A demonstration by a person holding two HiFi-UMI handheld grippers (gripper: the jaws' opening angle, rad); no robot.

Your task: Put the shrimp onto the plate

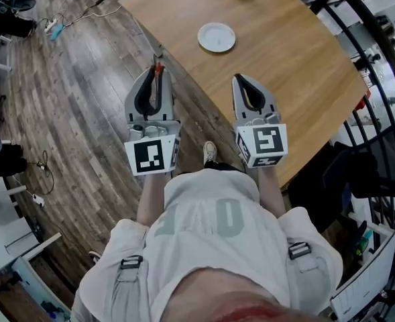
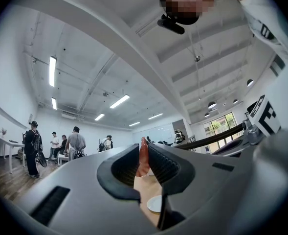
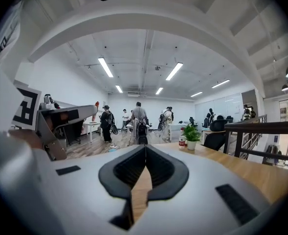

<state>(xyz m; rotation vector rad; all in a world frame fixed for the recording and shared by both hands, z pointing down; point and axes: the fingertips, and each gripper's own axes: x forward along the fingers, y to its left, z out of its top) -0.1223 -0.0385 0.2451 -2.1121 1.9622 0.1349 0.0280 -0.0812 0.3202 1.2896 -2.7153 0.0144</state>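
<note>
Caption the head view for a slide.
Left gripper holds the shrimp short of the plate; right gripper shut, empty.

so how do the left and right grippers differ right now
The left gripper is shut on the shrimp; the right gripper is shut with nothing between its jaws. The left gripper is over the floor beside the table; the right gripper is over the table. Both are short of the plate.

left gripper (image 1: 157, 68): pointed forward, tips at the near edge of the table (image 1: 298, 59), jaws clamped on a shrimp (image 2: 143, 155) that stands upright between them
right gripper (image 1: 240, 79): beside the left, over the table's near edge, jaws pressed together
forearms (image 1: 151, 192): side by side, reaching toward the table
</note>
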